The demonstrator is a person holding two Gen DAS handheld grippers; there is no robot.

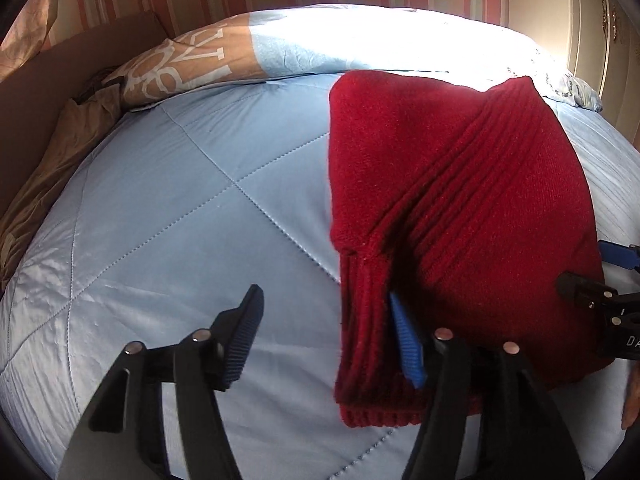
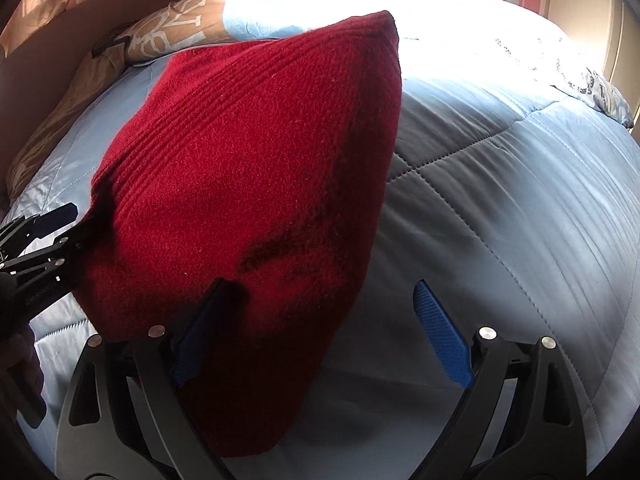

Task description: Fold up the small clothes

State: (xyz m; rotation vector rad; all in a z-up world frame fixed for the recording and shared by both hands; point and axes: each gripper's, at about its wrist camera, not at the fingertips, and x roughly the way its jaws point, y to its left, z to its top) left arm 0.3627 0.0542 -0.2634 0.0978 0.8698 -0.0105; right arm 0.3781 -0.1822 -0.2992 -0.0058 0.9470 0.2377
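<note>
Lying folded on the light blue quilt (image 1: 168,208), toward its pillow (image 1: 192,60) edge, the red knit sweater (image 1: 460,184) draped over one finger of each wide-spread gripper: the left gripper (image 1: 328,336) and the right gripper (image 2: 320,332).

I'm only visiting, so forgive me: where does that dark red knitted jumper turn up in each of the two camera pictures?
Left wrist view: the dark red knitted jumper fills the right half, lying on the pale blue quilted bedspread.
Right wrist view: the jumper fills the left and centre.
Shared landmark: the tan pillow with pale blue lettering, at upper left in both.
</note>
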